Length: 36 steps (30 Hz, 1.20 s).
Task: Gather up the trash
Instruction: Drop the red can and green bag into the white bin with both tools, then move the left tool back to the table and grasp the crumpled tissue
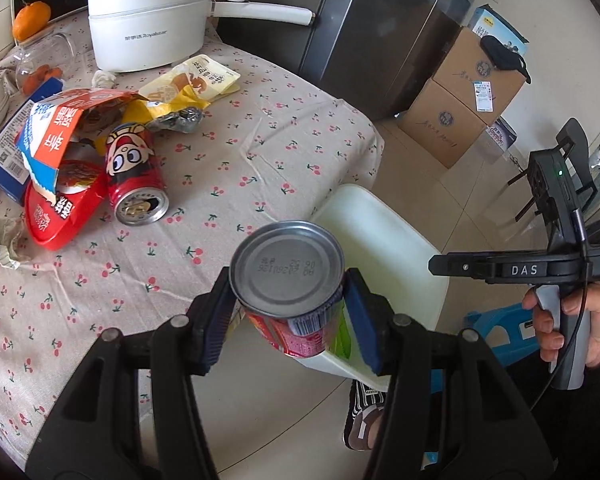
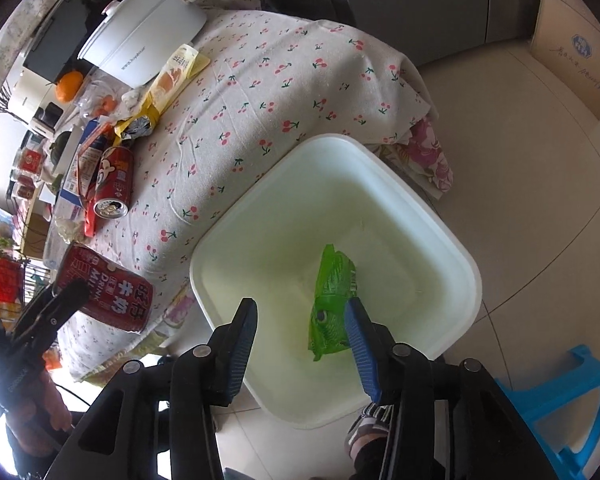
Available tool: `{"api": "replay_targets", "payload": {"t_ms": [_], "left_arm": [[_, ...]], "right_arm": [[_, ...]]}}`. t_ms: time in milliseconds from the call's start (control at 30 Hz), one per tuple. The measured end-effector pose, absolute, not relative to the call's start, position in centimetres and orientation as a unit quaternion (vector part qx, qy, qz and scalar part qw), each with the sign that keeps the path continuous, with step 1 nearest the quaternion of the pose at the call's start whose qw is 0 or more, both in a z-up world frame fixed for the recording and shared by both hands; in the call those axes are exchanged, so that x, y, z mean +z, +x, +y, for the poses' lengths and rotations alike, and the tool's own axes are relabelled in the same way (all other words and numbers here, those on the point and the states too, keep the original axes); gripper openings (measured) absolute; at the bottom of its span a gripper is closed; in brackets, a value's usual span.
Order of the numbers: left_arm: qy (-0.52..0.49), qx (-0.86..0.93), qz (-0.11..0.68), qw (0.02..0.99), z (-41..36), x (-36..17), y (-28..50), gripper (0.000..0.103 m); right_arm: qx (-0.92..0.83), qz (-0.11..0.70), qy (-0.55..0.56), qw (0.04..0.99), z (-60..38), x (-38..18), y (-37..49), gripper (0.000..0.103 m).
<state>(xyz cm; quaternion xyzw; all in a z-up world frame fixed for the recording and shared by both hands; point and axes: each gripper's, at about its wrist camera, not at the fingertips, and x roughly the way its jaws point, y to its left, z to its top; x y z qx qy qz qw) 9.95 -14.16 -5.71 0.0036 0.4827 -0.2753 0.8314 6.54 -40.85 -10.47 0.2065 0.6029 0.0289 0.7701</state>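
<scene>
My left gripper point(image 1: 290, 304) is shut on a red drink can point(image 1: 288, 272), silver base toward the camera, held at the table edge beside the white bin point(image 1: 384, 232). The same can point(image 2: 106, 294) shows at lower left in the right wrist view. My right gripper point(image 2: 302, 332) is open and empty above the white bin point(image 2: 340, 160), which holds a green wrapper point(image 2: 332, 300). On the cherry-print tablecloth point(image 1: 260, 140) lie another red can point(image 1: 136, 176), a torn red and blue package point(image 1: 60, 136) and a yellow snack bag point(image 1: 192, 84).
A white electric pot point(image 1: 148, 28) stands at the back of the table beside an orange point(image 1: 31, 19). Cardboard boxes point(image 1: 464, 100) stand on the floor by the grey fridge point(image 1: 380, 20). A blue stool point(image 2: 568, 396) is beside the bin.
</scene>
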Motion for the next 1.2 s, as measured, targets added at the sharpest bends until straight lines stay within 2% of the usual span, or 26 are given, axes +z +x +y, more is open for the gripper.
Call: {"api": "replay_targets", "payload": {"t_ms": [100,367,567,933,1200], "left_arm": [[0.023,-0.285,0.484,0.827,-16.1,-6.9,10.0,0.056],[0.071,-0.290,0.493,0.817,-20.0,-10.8,10.9,0.056],[0.066,-0.283,0.504,0.813,-20.0,-11.0,10.9,0.057],[0.030,-0.239,0.489,0.838,-14.1,-6.5,10.5,0.082],[0.001,-0.170,0.470,0.866,-6.9,-4.1,11.5,0.085]], "right_arm": [[0.011,0.588,0.206,0.782,-41.7,-9.6,6.2,0.056],[-0.008,0.576,0.211,0.789,-42.7,-8.6,6.2,0.058],[-0.015,0.572,0.203,0.795,-42.5,-8.2,6.2,0.065],[-0.016,0.549,0.164,0.819,-40.6,-6.0,6.8,0.071],[0.006,0.538,0.146,0.830,-37.3,-4.7,8.2,0.074]]}}
